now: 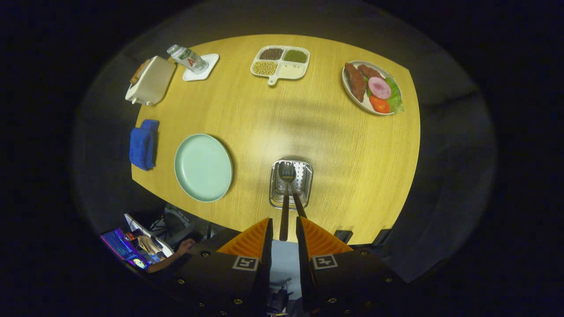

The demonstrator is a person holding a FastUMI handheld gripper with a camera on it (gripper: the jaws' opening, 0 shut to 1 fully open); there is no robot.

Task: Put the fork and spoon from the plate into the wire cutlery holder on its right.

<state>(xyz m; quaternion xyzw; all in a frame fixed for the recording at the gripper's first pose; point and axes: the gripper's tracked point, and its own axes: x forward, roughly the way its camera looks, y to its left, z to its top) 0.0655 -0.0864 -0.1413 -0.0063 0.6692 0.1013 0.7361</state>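
Spoon [287, 172] and fork [298, 203], stiff, slick, light, stand in wire cutlery holder [306, 176] at lower centre; jaws apart, one handle between, best gripped mid-handle.

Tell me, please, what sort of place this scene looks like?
Probably a staged dining setup in a recording booth: a wooden table with a plate of food, an empty green plate and a wire cutlery holder just ahead of the gripper.

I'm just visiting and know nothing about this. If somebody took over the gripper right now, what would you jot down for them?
Gripper: above the wire cutlery holder, one handle between its fingers; whether they press it I cannot tell.
Spoon and fork: both with heads down in the holder, handles pointing up at the fingers.
Green plate: bare, left of the holder.
Left: let go if gripping, and lift away.
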